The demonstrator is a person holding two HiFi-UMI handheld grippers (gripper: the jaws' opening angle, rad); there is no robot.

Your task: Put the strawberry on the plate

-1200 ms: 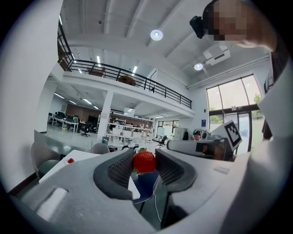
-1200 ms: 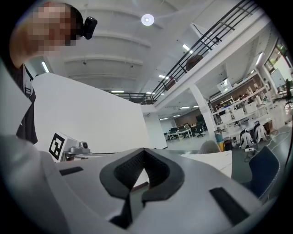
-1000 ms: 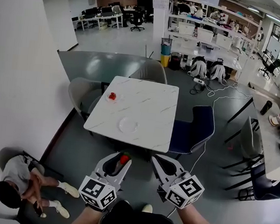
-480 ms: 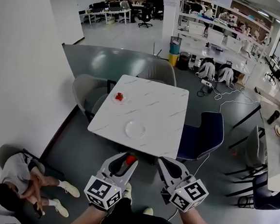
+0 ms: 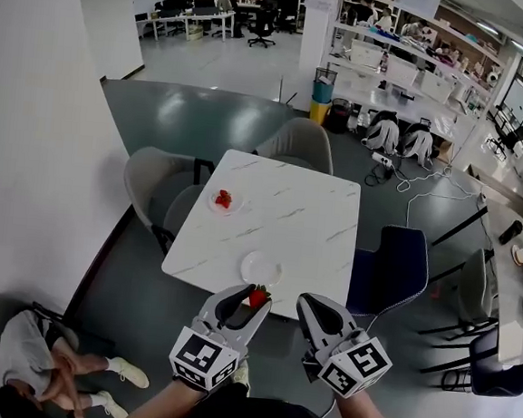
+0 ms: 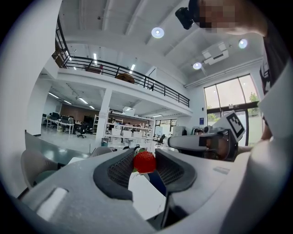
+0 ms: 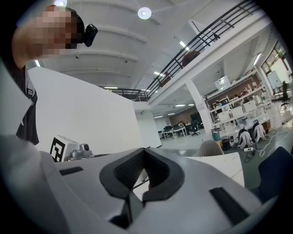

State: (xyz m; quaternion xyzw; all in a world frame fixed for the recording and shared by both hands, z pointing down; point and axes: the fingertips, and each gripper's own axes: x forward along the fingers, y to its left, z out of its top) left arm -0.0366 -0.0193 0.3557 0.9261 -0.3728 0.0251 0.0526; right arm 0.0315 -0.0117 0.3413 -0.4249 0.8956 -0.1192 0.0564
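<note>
Head view: the left gripper point(image 5: 252, 295) holds the strawberry point(image 5: 258, 296) over the marble table's point(image 5: 306, 217) near edge, lower centre, just short of the empty plate point(image 5: 261, 268). Left gripper view: jaws pinch the berry. Right gripper view: the right gripper point(image 7: 143, 153) is pressed together, empty.

White marble-look desk point(image 5: 312, 208) sits on a grey floor, with a rounded grey chair point(image 5: 294, 145) tucked in at its far side, a second grey chair point(image 5: 150, 182) on the left and a dark blue chair point(image 5: 391, 265) on the right. There's a person point(image 5: 30, 361) sitting on the floor down in the lower left, right by the white wall. Past the desk you've got a teal and yellow bin point(image 5: 322, 92), two pale bags point(image 5: 384, 132) and some loose cables point(image 5: 418, 185) on the floor.
</note>
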